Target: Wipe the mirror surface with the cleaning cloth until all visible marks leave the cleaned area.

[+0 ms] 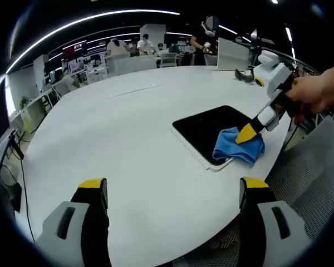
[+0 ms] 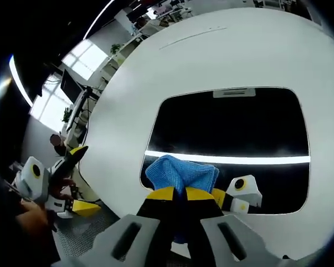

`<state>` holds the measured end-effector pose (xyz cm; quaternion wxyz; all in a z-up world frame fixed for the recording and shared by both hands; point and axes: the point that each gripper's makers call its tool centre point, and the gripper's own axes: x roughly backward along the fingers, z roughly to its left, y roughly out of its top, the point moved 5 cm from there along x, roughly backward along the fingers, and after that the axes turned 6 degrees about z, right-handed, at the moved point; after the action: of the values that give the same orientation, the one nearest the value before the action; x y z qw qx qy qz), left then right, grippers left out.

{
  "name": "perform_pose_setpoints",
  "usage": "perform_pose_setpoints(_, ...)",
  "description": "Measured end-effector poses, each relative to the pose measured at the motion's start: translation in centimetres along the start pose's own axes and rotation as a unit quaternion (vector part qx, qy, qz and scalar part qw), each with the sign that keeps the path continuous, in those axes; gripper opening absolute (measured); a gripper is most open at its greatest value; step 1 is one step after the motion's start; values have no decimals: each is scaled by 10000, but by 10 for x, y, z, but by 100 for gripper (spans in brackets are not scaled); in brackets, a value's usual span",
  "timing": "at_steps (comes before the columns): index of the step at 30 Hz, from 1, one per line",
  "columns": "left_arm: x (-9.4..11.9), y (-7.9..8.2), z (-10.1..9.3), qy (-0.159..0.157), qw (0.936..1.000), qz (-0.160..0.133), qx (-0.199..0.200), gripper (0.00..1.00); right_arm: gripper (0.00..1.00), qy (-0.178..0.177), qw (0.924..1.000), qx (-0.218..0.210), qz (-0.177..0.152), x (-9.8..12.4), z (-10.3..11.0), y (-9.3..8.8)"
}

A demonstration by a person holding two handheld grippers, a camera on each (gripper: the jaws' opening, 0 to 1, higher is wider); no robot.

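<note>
Table: a large white round-edged table [image 1: 128, 128] takes up most of the left gripper view and carries the mirror; its pale top also surrounds the mirror in the right gripper view [image 2: 222, 50].
Room: an open office lies behind the table, with desks, screens and several people standing at the far side, under long curved ceiling lights.
Mirror: a dark rectangular mirror [image 1: 211, 127] with rounded corners and a thin pale frame lies flat on the table near its right-hand edge. In the right gripper view its glass [image 2: 234, 125] looks black and reflects one bright ceiling strip as a white line across it.
Cloth: a blue cleaning cloth [image 1: 239, 148] sits bunched on the near corner of the mirror, partly hanging over the frame. In the right gripper view it [image 2: 181, 173] rests on the glass just ahead of the jaws.
Right gripper: the right gripper [image 2: 180, 193] has its yellow-tipped jaws clenched on the cloth, pressing it to the mirror. From the left gripper view it [image 1: 247, 133] comes in from the right, held by a hand [image 1: 317, 92].
Left gripper: the left gripper [image 1: 172, 192] hovers above bare table, short of the mirror, jaws spread wide and grasping nothing. In the right gripper view it [image 2: 80, 178] shows off the table's edge at lower left.
</note>
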<state>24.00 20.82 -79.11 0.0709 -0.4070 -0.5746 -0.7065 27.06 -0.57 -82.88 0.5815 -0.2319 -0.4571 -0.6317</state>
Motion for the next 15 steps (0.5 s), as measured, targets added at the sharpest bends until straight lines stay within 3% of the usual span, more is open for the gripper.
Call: perform_pose_setpoints(15,1,-1,1,20,10000,-14,40,97,0,-5,10000,-18,13,9,-15,-1)
